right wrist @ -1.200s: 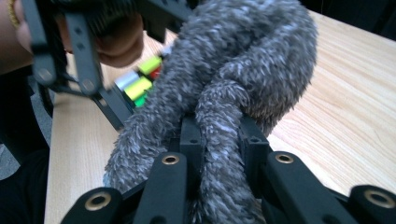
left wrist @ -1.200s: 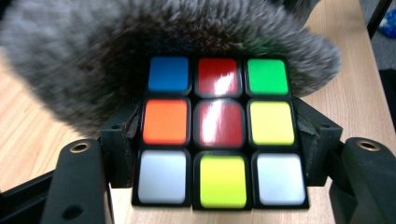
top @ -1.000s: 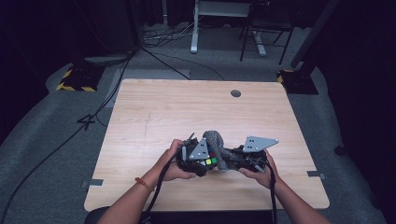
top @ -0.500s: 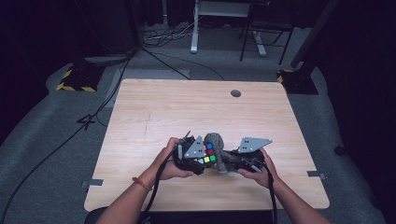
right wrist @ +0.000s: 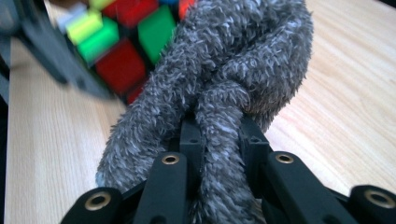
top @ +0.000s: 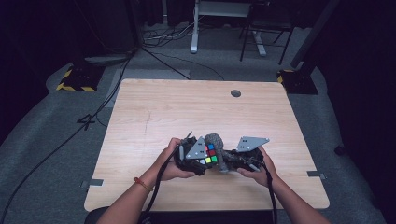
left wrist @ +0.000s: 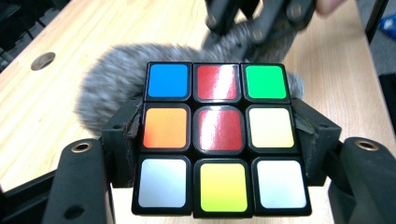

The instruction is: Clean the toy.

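your left claw (left wrist: 219, 140) is squeezing the cube (left wrist: 217, 137) by its sides, low over the table (top: 154, 112). your right claw (right wrist: 217, 135) pinches the grey fuzzy cloth (right wrist: 233, 79) beside it. the cube is hard and slick; the cloth looks soft and floppy.

Near the front edge of a light wooden table (top: 154, 112): left gripper (top: 205, 156) clamped on a multicoloured puzzle cube (top: 210, 154), right gripper (top: 229, 161) just beside it, pinching a grey fuzzy cloth (top: 215, 141) bunched between the two. Round hole (top: 236, 93) near the far edge.
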Motion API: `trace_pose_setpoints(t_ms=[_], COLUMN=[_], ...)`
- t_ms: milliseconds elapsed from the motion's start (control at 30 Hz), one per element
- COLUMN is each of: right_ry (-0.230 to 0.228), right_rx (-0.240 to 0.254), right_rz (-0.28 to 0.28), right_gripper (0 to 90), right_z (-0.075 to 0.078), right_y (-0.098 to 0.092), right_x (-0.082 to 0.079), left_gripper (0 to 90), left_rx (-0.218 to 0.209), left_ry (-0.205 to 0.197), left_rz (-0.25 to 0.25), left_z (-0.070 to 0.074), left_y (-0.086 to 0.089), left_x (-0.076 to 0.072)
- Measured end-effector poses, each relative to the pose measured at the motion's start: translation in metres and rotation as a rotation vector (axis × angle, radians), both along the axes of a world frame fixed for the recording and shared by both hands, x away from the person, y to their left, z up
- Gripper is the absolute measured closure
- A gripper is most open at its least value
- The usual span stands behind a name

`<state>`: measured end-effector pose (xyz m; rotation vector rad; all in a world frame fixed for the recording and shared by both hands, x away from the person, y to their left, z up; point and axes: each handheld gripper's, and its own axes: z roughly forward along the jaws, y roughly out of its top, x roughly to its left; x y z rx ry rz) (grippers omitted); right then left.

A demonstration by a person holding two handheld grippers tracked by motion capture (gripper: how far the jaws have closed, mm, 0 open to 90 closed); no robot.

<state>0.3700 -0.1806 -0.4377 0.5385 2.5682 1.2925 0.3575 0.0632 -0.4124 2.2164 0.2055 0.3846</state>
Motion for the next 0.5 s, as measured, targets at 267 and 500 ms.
trace_pose_setpoints(t_ms=[267, 500], right_ry=[-0.012, -0.076], right_rx=[0.036, 0.104], right_rz=[0.054, 0.049], right_gripper=[76.3, 76.1], right_z=[0.005, 0.019], right_y=[0.003, 0.0], right_x=[-0.008, -0.015], left_gripper=[33.2, 33.2], left_rx=[0.024, 0.081], left_ry=[0.027, 0.054], left_rz=[0.036, -0.025], left_z=[-0.006, -0.019], left_y=[0.007, -0.012], left_x=[0.009, 0.002])
